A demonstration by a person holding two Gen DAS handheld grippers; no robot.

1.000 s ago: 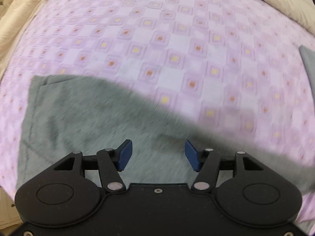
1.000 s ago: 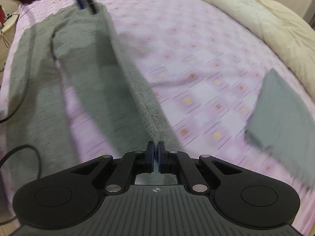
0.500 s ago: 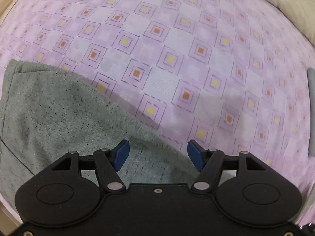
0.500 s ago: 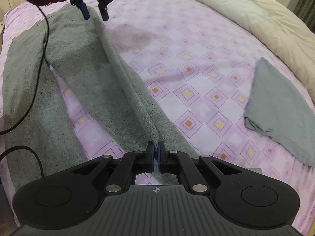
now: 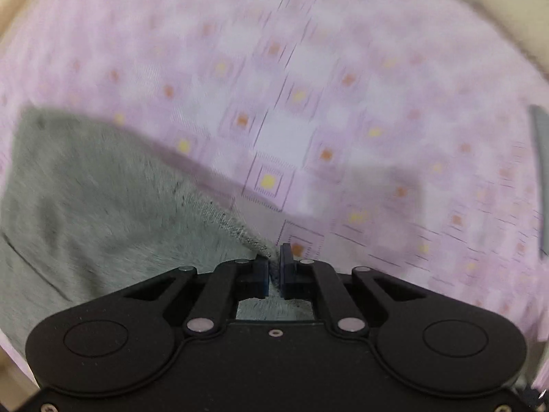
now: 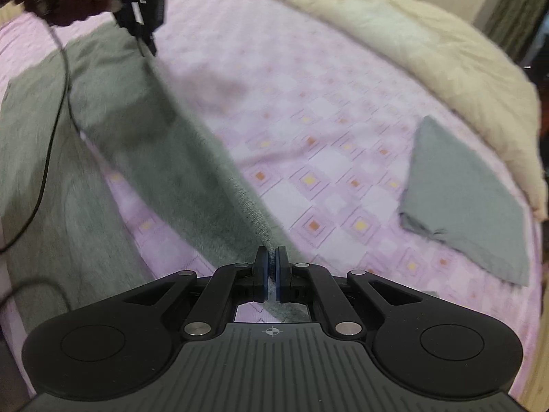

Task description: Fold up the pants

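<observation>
Left tongs (image 5: pixel 273 267) clenching edge of grey pants (image 5: pixel 103 213), pointing down over bed. Right tongs (image 6: pixel 271 273) also clenching pants edge, fabric running taut between both grips, rest lying on pink patterned sheet (image 6: pixel 308 110). Hand (image 6: pixel 68 3) holding left tongs showing top left in right view. Folded grey cloth (image 6: pixel 459 199) lying apart, near cream duvet (image 6: pixel 429 44).

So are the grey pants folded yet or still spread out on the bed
Not folded yet. The grey pants lie spread on the sheet, both legs apart, with one edge pinched by the right gripper and left gripper.
</observation>
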